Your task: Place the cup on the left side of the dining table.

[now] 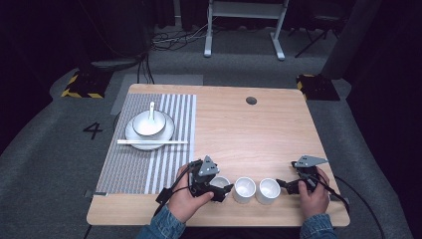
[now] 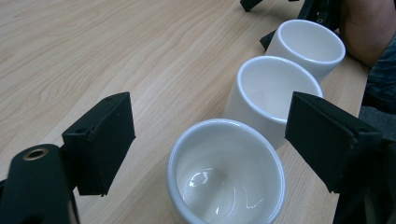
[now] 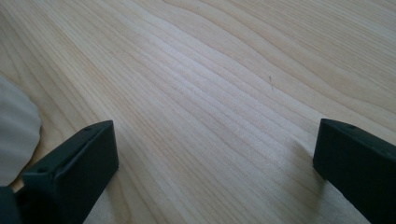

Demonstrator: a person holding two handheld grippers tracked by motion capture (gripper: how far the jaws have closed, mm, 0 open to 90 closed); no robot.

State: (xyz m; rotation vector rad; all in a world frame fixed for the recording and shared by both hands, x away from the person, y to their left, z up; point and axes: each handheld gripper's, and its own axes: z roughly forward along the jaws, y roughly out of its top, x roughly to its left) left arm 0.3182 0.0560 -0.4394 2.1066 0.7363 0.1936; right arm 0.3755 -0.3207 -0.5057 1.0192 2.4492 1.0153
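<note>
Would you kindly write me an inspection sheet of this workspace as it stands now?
Surface: wooden table, striped mat on its left part.
Job's things: three white cups in a row at the near edge; left cup, middle cup, right cup, all upright, empty.
Clutter: bowl with spoon on plate; chopsticks across the plate.
Grippers: left gripper open, jaws either side of the left cup; right gripper open over bare wood.
Cables: one trails from the right gripper.
Surroundings: grey floor, stand legs behind.
</note>
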